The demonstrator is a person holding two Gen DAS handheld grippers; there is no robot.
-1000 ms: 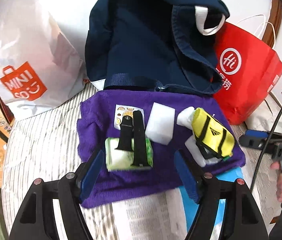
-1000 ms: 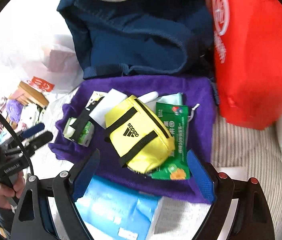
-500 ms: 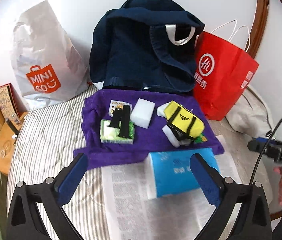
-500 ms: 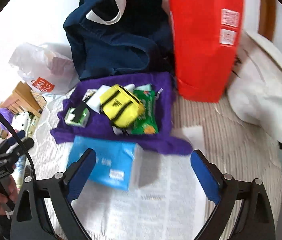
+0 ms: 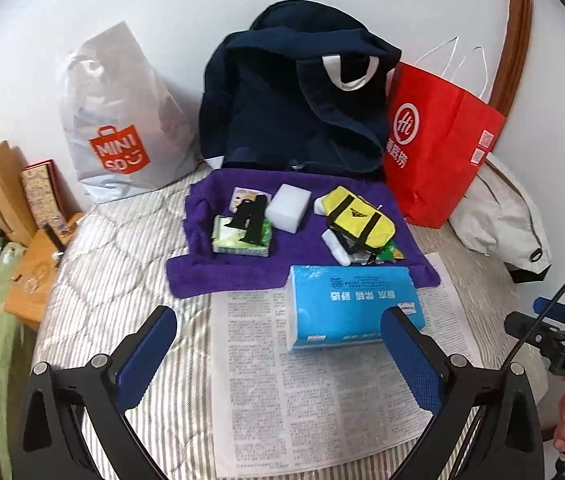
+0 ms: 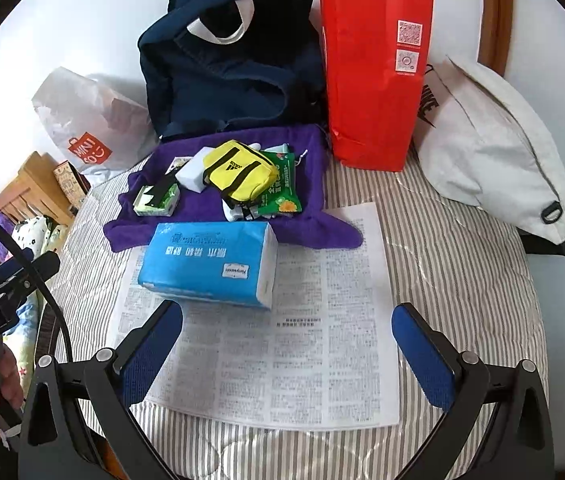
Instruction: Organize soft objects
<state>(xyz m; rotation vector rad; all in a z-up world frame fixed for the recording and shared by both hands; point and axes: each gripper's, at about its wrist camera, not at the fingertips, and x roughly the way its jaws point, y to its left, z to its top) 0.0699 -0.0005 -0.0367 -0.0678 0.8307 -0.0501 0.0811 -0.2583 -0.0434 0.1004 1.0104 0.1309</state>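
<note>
purple towel (image 5: 242, 272) spread on the striped bed (image 5: 122, 264), w/ the soft items piled on it: yellow adidas pouch (image 6: 240, 176), white sponge block (image 5: 287, 207), green tissue pack (image 5: 242, 240) w/ a black strap across it, green snack packet (image 6: 282, 188). blue tissue box (image 5: 352, 306) lies on the newspaper (image 6: 302, 344), its far edge touching the towel's near edge. behind: navy tote bag (image 5: 302, 96), red paper bag (image 6: 374, 76), white miniso bag (image 5: 118, 120), grey nike bag (image 6: 494, 152).

what changed: a second ago both views sat close over the towel; now both show the whole layout from farther back and higher, incl. the tissue box and newspaper. the jaws of both tools have just been opening, nothing between them at any point.

left hand-held gripper (image 5: 278, 348): released, jaws wide, empty; the tissue box lies just beyond its pads. right hand-held gripper (image 6: 288, 340): released, jaws wide, empty, over bare newspaper. each also shows at the edge of the other's view, held by a person's hand.

meaning for the task (judgement): the pull-back w/ open jaws reads as a reset btw steps, not a grasp. no soft item is in a bag yet as far as visible; all lie loose on the towel, so most of the sorting appears undone. the tissue box is nearest and looks a likely next pick, or the towel could be folded around its load; cannot tell which.
</note>
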